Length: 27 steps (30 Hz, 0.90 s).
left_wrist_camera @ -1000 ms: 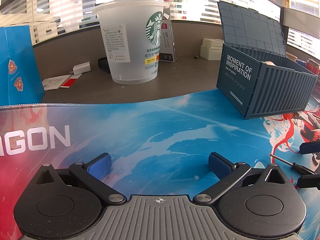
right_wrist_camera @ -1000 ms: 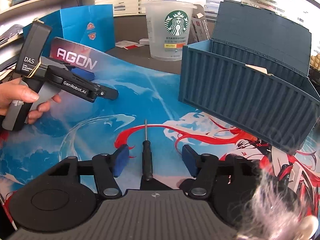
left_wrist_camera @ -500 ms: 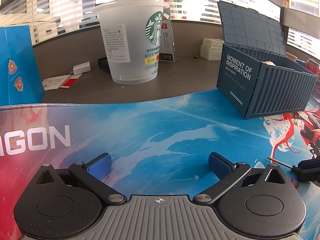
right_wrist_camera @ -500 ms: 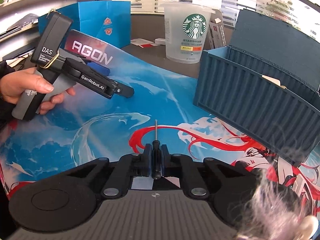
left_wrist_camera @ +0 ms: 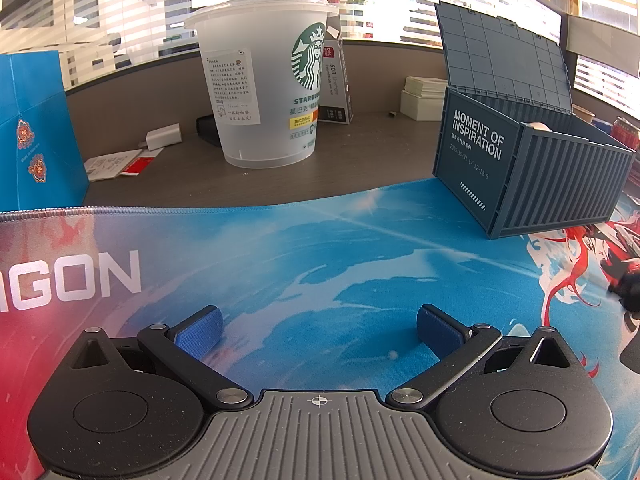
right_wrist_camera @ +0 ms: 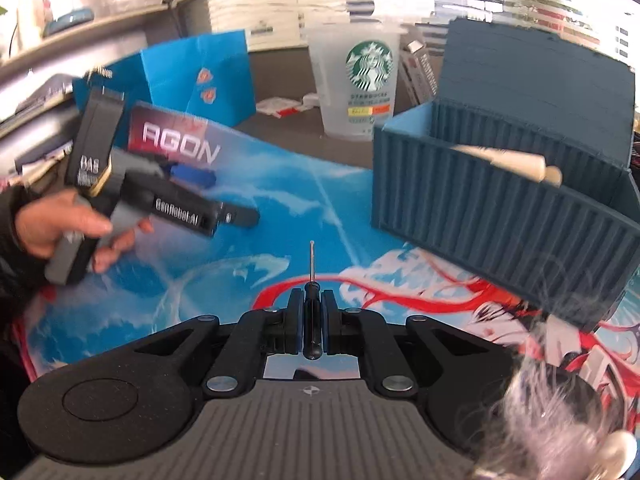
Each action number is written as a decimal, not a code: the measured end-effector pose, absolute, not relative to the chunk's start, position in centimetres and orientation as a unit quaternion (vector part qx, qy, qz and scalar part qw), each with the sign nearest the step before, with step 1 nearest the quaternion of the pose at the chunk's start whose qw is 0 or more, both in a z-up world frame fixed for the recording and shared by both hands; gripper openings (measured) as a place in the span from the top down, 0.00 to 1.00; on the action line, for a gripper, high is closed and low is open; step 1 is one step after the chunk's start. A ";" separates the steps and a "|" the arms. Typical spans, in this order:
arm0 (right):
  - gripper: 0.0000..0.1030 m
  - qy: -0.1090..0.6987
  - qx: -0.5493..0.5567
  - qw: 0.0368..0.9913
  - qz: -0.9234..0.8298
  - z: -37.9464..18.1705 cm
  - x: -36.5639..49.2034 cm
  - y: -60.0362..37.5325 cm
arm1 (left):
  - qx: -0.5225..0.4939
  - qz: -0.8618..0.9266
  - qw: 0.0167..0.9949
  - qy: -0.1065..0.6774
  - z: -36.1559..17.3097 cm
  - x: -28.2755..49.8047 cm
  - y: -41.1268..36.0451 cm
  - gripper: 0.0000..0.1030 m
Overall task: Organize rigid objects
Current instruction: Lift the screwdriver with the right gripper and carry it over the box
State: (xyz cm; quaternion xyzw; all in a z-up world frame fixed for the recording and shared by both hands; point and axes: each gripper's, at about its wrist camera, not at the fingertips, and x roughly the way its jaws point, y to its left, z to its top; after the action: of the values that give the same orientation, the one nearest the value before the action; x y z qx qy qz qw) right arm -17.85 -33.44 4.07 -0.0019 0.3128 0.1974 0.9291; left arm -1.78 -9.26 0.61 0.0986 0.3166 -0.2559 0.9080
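Your right gripper [right_wrist_camera: 311,326] was clamped on the black handle of the small screwdriver [right_wrist_camera: 311,312], its thin shaft pointing forward above the printed mat [right_wrist_camera: 280,208], left of the open blue container box [right_wrist_camera: 500,216]. Your left gripper [left_wrist_camera: 318,326] stood spread wide, holding nothing, over the mat.

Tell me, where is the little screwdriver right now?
In the right wrist view the screwdriver is pinched in the right hand-held gripper, tip pointing forward over the blue mat, with the blue container box ahead to its right.
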 end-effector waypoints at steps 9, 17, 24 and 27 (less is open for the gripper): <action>0.92 0.284 0.009 0.936 0.206 8.9 -17.0 -36.3 | 0.099 -0.256 0.908 0.317 0.6 -1.8 -9.3 0.00; 0.92 0.282 -0.057 0.935 0.209 13.3 -13.5 -38.9 | 0.099 -0.256 0.908 0.317 0.6 -1.8 -9.2 0.00; 0.92 0.300 -0.099 0.918 0.239 14.8 -9.4 -41.1 | 0.099 -0.256 0.908 0.317 0.6 -1.8 -9.2 0.00; 0.92 0.316 -0.142 0.898 0.270 14.4 -7.7 -41.1 | 0.099 -0.256 0.908 0.317 0.6 -1.8 -9.2 0.00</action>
State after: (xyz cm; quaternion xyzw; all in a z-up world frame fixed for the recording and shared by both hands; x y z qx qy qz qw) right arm -7.75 -41.07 14.39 -0.1422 0.3163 0.2703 0.8982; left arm -1.76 -9.25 0.62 0.0990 0.3166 -0.2560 0.9080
